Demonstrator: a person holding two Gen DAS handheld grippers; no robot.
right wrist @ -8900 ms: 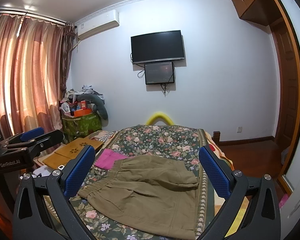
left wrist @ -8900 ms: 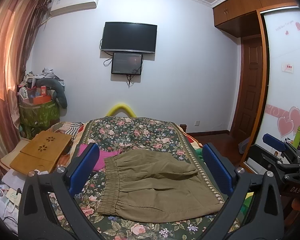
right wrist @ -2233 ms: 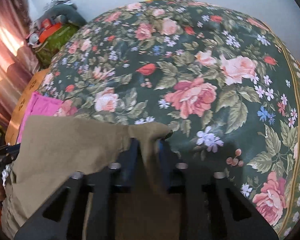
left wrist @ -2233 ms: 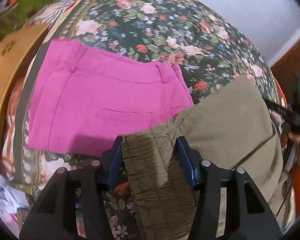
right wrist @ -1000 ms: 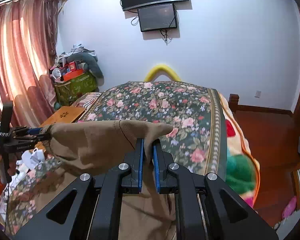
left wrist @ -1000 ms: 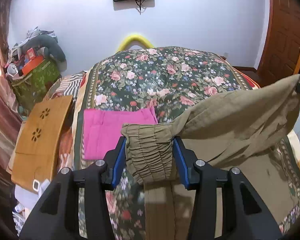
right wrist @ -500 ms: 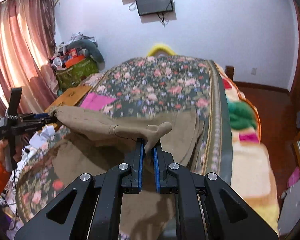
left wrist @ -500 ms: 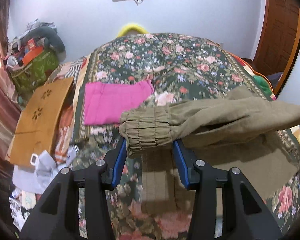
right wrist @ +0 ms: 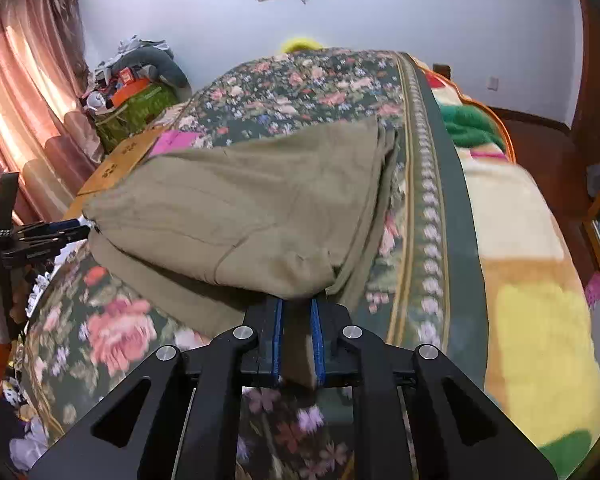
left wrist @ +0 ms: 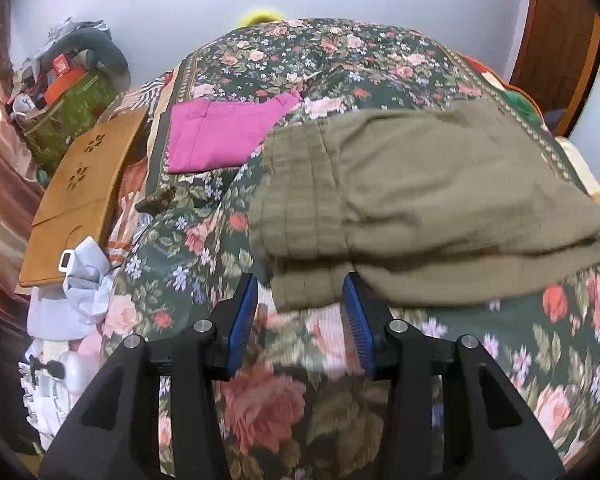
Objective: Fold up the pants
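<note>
Left tool [left wrist: 300,304]: part-open, olive waistband between its pads.
Right tool [right wrist: 297,328]: jaws just opening slightly, hem between them.
Pants [left wrist: 420,200]: folded on floral bed [left wrist: 340,52].
Pink garment [left wrist: 220,136]: 11 o'clock.
Wooden tray [left wrist: 80,196]: 10 o'clock, bedside.

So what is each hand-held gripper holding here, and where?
Both hold the olive-green cloth pants: the left hand-held gripper by the gathered elastic waistband, the right hand-held gripper by a corner at the leg end.
</note>
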